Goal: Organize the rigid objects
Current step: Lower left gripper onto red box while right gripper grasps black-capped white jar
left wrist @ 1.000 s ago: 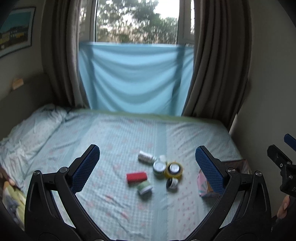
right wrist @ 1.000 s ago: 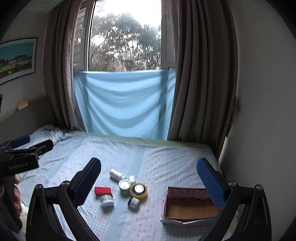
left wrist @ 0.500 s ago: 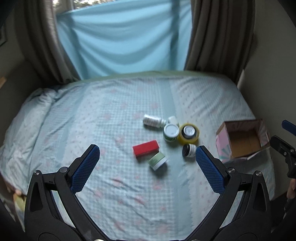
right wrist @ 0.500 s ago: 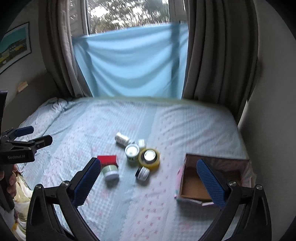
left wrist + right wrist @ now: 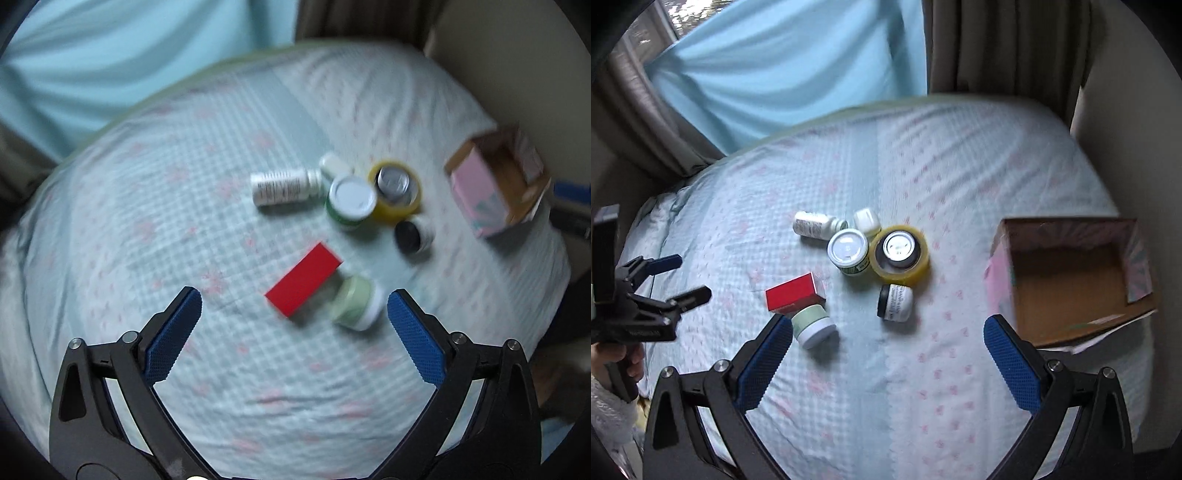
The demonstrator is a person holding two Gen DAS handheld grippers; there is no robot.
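Note:
A cluster of small things lies on the bed: a red box (image 5: 303,279) (image 5: 795,292), a pale green jar (image 5: 354,303) (image 5: 812,322) on its side, a black-lidded jar (image 5: 413,237) (image 5: 895,301), a white-lidded green jar (image 5: 351,201) (image 5: 849,251), a yellow tape roll (image 5: 397,192) (image 5: 900,254) with a tin inside, a white bottle (image 5: 282,185) (image 5: 815,225) on its side and a small white bottle (image 5: 867,220). My left gripper (image 5: 294,332) is open and empty above the bed, just short of the red box. My right gripper (image 5: 888,360) is open and empty, short of the black-lidded jar.
An open pink cardboard box (image 5: 498,186) (image 5: 1071,277), empty inside, sits at the bed's right edge by the wall. Curtains and a blue cloth hang behind the bed. The left gripper also shows at the left of the right wrist view (image 5: 670,278).
Both grippers have tilted down and moved closer to the bed; the cluster now looks larger and nearer. Nothing on the bed has moved. Both stay open.

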